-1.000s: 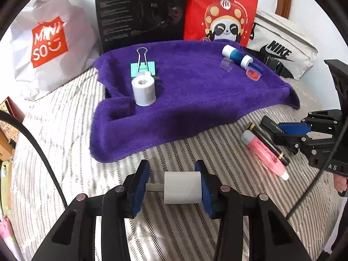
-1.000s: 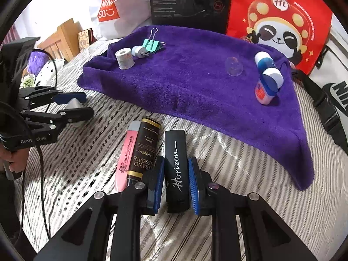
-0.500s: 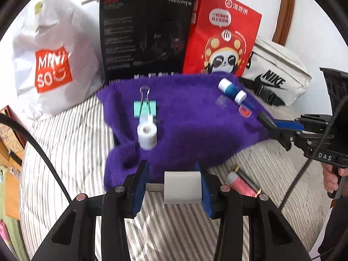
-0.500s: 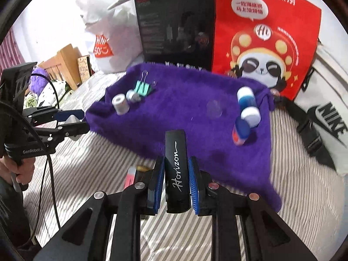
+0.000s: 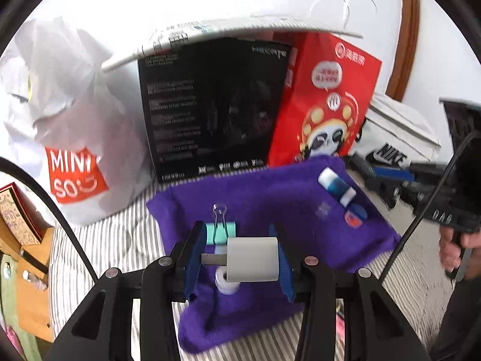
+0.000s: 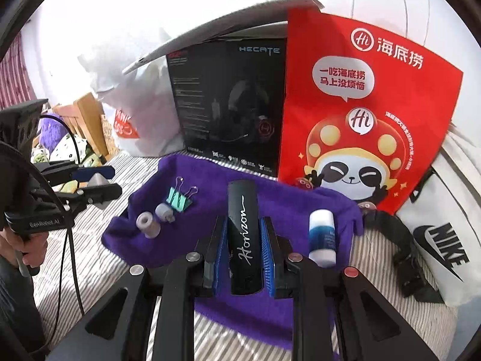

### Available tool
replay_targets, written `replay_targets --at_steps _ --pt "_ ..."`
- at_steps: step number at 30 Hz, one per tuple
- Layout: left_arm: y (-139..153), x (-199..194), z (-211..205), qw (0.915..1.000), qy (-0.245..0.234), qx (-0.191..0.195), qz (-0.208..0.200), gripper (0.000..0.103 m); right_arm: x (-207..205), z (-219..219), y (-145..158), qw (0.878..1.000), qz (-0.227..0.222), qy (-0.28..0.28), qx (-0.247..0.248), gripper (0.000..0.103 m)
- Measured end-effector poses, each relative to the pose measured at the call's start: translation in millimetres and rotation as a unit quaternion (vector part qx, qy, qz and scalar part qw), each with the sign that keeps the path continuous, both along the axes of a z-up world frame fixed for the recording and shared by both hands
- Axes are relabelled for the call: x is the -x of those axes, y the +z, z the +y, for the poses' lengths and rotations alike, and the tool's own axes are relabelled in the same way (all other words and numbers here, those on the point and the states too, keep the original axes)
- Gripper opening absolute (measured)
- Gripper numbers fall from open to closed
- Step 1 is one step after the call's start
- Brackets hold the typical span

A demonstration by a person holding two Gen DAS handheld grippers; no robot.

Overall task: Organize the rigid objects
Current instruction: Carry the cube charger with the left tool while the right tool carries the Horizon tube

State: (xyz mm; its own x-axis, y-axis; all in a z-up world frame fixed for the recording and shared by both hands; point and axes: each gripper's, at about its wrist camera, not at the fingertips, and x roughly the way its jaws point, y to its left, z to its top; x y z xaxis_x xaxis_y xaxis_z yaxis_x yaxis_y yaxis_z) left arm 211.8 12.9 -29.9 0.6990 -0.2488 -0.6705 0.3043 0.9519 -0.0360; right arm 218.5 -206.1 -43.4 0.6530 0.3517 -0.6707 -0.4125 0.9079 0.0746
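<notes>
On the striped bed [image 6: 99, 258], the purple towel [image 6: 288, 207] already carries a blue-and-white tube [image 6: 321, 234], green binder clip [image 6: 179, 200] and small white roll [image 6: 146, 224]. Two items look left to place, both held above it. The right hand-held gripper [image 6: 243, 255] clamps the black Horizon case [image 6: 243, 234]; the left hand-held gripper [image 5: 237, 258] clamps the white charger plug [image 5: 252, 259].

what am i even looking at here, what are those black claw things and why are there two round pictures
Each round picture comes from a fisheye camera mounted on a hand-held gripper that a person carries, one per hand. The left hand-held gripper clamps a small white charger plug. The right hand-held gripper clamps a black "Horizon" case. Both are over a purple fleece towel on a striped bed, where a green binder clip and a blue-and-white tube lie.
</notes>
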Motion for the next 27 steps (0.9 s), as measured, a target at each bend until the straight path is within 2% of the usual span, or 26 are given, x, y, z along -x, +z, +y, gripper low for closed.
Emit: replay_targets --at_steps 4,8,12,16,23,27 --pt "-3.8 -14.6 -0.6 1.0000 0.002 0.003 0.003 0.041 -14.4 -1.5 -18.1 1.000 0.020 -0.005 -0.014 0.022" --pt "-13.8 -22.3 -3.4 0.9999 -0.002 -0.005 0.014 0.041 -25.2 1.1 -33.3 0.999 0.036 -0.003 0.012 0.022" --pt "-25.2 -28.3 -2.6 0.9995 0.000 -0.015 0.027 0.041 -29.1 -4.0 -45.1 0.999 0.052 -0.002 0.012 0.022" --pt "-32.6 -33.8 2.9 0.9992 0.004 -0.009 0.038 0.041 -34.9 -13.9 -54.1 0.997 0.070 -0.010 0.012 0.022" --pt "-37.3 -38.5 10.7 0.9989 0.008 -0.001 0.047 0.041 -39.4 -10.9 -76.4 0.994 0.104 0.006 0.026 0.022" --pt "-36.7 -38.7 13.1 0.9988 0.007 0.002 0.048 0.041 -37.7 2.4 -84.0 0.992 0.112 0.033 0.038 0.022"
